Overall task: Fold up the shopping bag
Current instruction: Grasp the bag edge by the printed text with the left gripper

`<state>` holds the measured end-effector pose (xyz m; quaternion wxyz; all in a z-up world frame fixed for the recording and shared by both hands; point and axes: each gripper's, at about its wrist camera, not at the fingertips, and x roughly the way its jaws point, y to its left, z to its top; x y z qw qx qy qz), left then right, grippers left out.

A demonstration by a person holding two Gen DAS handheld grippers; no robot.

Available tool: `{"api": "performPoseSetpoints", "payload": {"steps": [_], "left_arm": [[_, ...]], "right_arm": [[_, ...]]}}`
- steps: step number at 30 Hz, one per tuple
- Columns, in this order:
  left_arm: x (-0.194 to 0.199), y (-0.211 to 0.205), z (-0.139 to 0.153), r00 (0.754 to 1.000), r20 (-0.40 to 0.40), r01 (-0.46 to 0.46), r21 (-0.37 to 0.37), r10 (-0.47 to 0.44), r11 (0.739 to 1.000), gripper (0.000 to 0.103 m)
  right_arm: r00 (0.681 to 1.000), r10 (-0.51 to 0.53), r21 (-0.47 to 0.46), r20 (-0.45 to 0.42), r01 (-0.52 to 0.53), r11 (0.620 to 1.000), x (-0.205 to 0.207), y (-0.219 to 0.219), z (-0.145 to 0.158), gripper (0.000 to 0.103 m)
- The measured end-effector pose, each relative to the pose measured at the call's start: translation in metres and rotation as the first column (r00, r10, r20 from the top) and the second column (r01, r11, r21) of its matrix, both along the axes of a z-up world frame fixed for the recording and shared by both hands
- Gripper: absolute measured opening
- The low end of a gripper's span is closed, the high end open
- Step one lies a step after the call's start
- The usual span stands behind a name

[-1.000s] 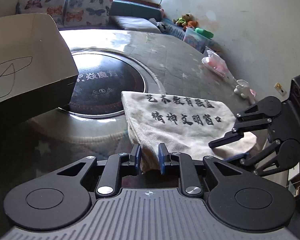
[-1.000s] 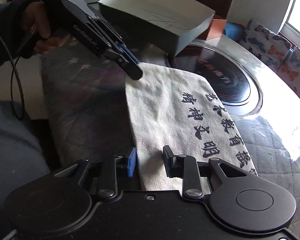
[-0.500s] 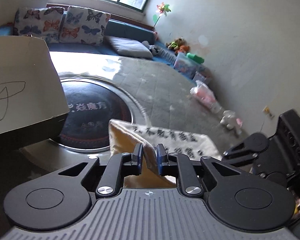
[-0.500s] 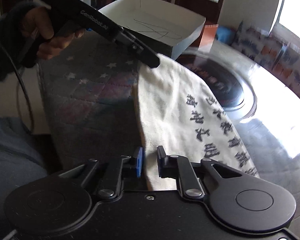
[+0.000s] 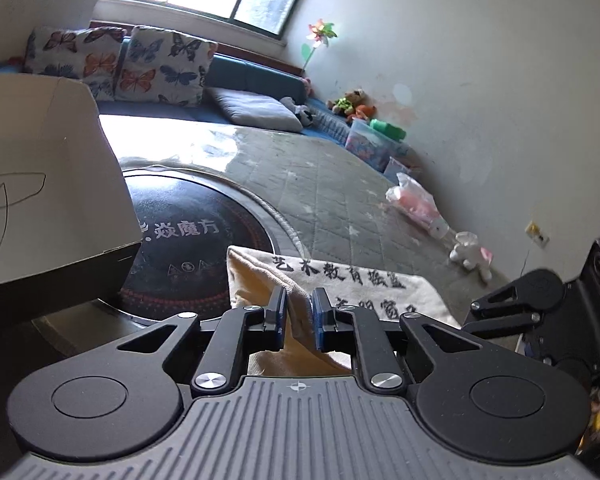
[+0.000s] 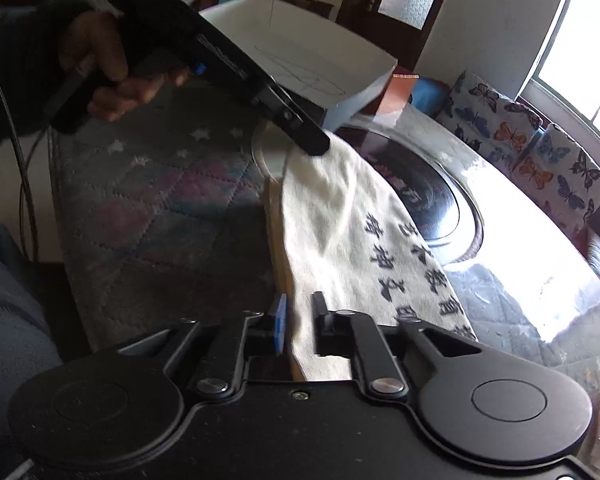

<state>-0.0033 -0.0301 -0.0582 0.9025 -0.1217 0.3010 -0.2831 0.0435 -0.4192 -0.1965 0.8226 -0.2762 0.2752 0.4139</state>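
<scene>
Left wrist: bag [image 5: 356, 284] edge in tool [image 5: 299, 308]

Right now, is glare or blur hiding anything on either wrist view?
Right wrist view: window glare blows out the table beyond the canvas bag, and the bag's print and the left gripper are motion-blurred. Left wrist view: sharp; glare only on the far tabletop, bag print readable.
</scene>
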Motion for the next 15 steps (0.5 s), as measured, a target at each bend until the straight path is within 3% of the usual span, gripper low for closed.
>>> {"api": "performPoseSetpoints", "payload": {"steps": [5,9,12,15], "left_arm": [[0.001,-0.002,0.01,1.0,0.028,0.011,0.003,-0.011,1.0,0.014],[0.004,-0.001,0.009,0.998,0.057,0.005,0.011,-0.006,1.0,0.014],[0.009,0.002,0.0,0.999,0.046,-0.01,0.026,0.009,1.0,0.014],[0.015,-0.003,-0.017,1.0,0.005,-0.015,0.07,0.015,0.997,0.014]], "right_arm": [[1.0,-0.011,-0.046,0.024,0.012,0.999,0.004,0.01,-0.011,0.024],[0.993,-0.028,-0.05,0.111,0.034,0.998,0.0,0.009,-0.007,0.009],[0.969,-0.031,-0.068,0.245,0.049,0.996,-0.008,0.009,-0.005,0.005],[0.955,-0.015,-0.11,0.296,0.05,0.993,-0.008,0.013,-0.015,0.005]]}}
